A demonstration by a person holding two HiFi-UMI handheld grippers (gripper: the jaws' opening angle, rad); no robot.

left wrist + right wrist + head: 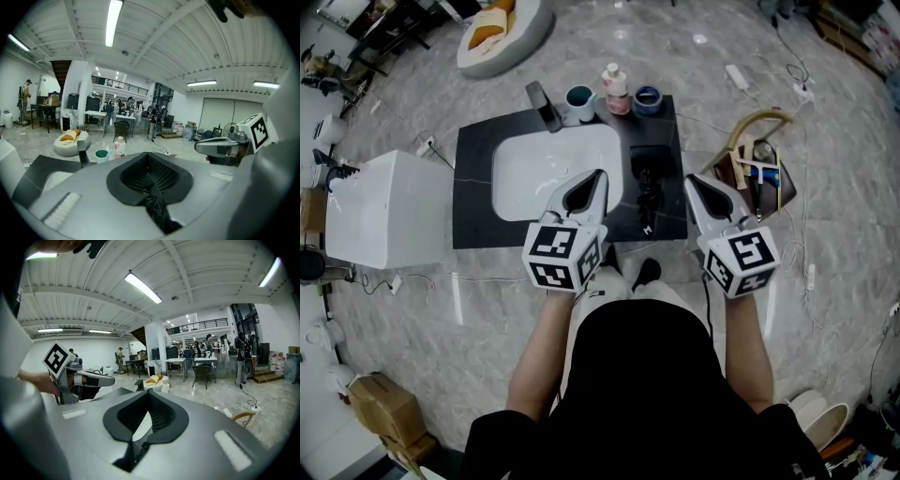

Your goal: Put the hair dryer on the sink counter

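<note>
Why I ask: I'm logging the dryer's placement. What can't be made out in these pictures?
- Dryer: head view, black on the black counter; outline and cord unclear. Gripper views: not made out behind the gripper bodies.
- Basket contents: head view, too small.
- Basin front: head view, hidden by the left gripper.

The table [473, 187] is black, its basin [534, 169] white, and the hair dryer [647, 192] black too. The cup [579, 97] is teal, the bottle [615, 90] pink and white, the pot [648, 97] blue. The left gripper [600, 176] and right gripper [690, 180] are silver-grey, with black-and-white square markers. The floor [694, 56] is veined grey marble.
</note>
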